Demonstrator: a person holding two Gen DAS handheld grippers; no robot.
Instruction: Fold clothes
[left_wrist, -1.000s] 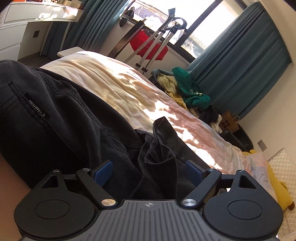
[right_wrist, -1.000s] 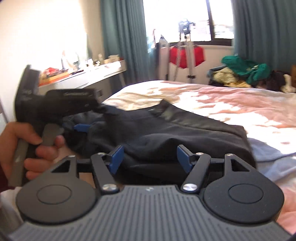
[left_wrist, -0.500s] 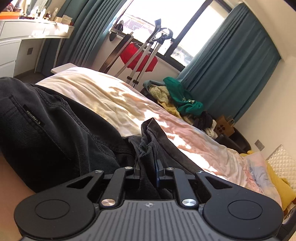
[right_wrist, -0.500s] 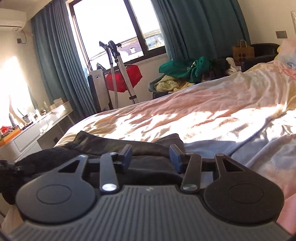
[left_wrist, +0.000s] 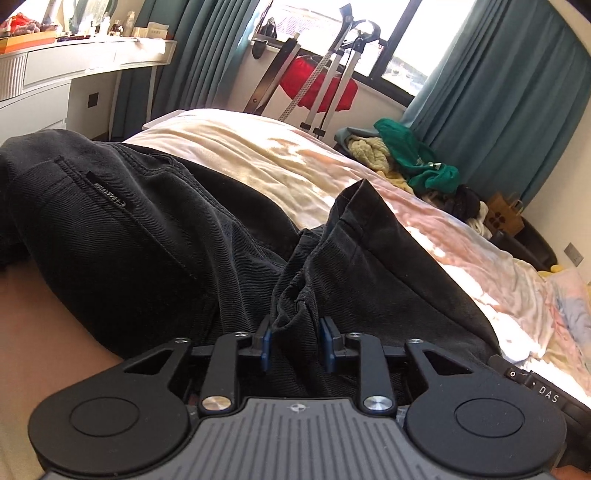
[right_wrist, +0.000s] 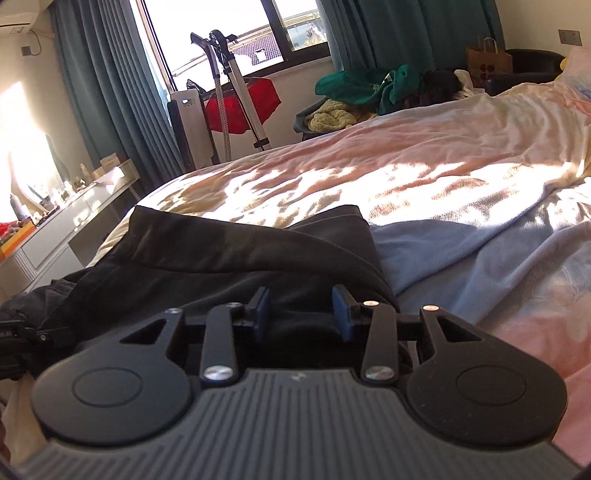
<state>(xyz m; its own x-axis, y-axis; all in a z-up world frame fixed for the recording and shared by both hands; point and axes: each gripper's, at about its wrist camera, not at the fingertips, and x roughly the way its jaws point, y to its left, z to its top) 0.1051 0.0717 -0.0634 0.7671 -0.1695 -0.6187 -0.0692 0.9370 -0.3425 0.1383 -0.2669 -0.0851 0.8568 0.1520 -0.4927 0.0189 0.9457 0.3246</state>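
Note:
A pair of black jeans (left_wrist: 155, 236) lies on the bed, with a small brand tag near a pocket seam. My left gripper (left_wrist: 294, 341) is shut on a bunched fold of the black jeans, cloth filling the narrow gap between its blue pads. In the right wrist view the black jeans (right_wrist: 229, 258) lie folded over at the bed's near edge. My right gripper (right_wrist: 301, 314) sits low over the cloth with its jaws partly apart; I cannot tell whether cloth is pinched between them.
The bed (right_wrist: 424, 177) has a sunlit pink and pale blue cover. A pile of clothes (left_wrist: 413, 162) with a green garment lies by the teal curtains. A metal stand with a red cloth (left_wrist: 321, 88) is under the window. A white dresser (left_wrist: 74, 74) is at left.
My left gripper closed from wide open onto a fold of the jeans, then eased slightly. My right gripper swung right, away from the left hand, and narrowed over the jeans' edge.

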